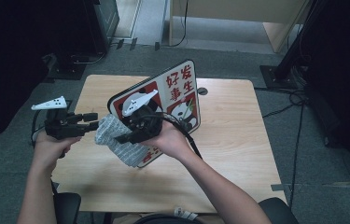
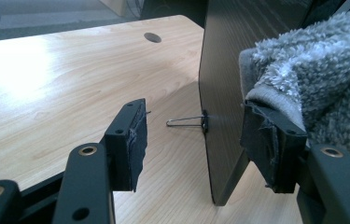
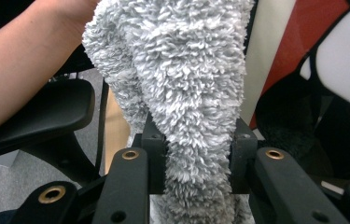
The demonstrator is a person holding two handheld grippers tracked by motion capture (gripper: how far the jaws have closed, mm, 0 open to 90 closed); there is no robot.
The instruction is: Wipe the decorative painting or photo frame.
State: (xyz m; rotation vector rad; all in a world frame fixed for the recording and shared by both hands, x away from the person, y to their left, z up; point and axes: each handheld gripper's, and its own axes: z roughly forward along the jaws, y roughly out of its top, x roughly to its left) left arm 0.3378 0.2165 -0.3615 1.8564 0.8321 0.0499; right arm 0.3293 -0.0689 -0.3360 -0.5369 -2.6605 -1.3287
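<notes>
From the high view, the right hand-held gripper sits near the middle of the table, clamped on a fluffy grey cloth that it presses against the panda board — a printed panel standing tilted on the table, probably so its face can be wiped. The cloth hangs toward 7 o'clock of that gripper, bunched over the board's lower left edge. The left hand-held gripper waits at 9 o'clock of the cloth, its tips almost at the fabric. In the left gripper view, the left hand-held gripper stands wide open with nothing pinched; the board's dark back rises between the jaws, and the cloth lies at 2 o'clock, draped onto the right-hand jaw — likely placed to steady the board. In the right gripper view, the right hand-held gripper is closed tight on the cloth, which runs up toward 12 o'clock, the board's red print at 2 o'clock.
</notes>
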